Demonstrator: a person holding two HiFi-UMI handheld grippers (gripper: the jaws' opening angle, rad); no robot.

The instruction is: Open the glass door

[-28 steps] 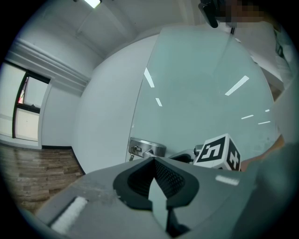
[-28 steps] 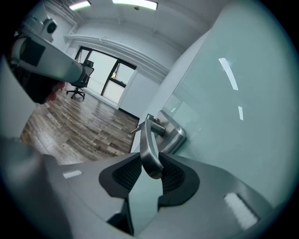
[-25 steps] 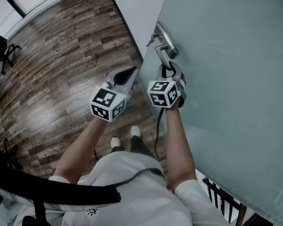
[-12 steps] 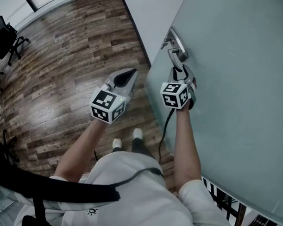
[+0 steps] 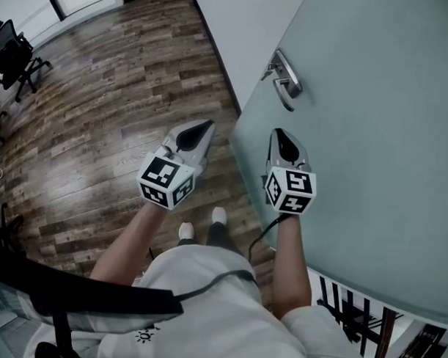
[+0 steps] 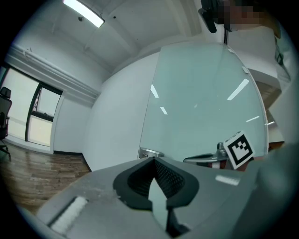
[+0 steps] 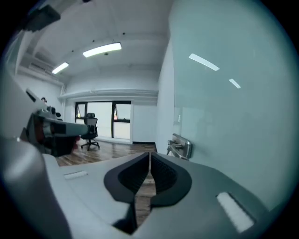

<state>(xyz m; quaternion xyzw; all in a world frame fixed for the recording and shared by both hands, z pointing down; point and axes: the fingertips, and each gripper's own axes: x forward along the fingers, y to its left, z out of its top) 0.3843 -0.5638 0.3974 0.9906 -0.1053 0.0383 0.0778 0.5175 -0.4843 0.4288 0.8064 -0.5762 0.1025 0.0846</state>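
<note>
Your right gripper (image 5: 278, 134) has let go of the handle (image 5: 287, 80) at upper right and pulled back to mid-frame, its jaws just closing on nothing. Your left gripper (image 5: 206, 128) is clenched empty too. The glass door (image 5: 372, 143), filling the right side, stands swung open, so the task looks done.

An office, wood-plank floor (image 5: 102, 97), black swivel chairs (image 5: 15, 57) on wheels by the far wall, frosted glass door (image 5: 372, 143) with metal lever handle (image 5: 286, 80), plain white walls (image 5: 244, 28), long ceiling strip lights (image 7: 103, 49), tall dark-framed windows (image 7: 121, 120).
</note>
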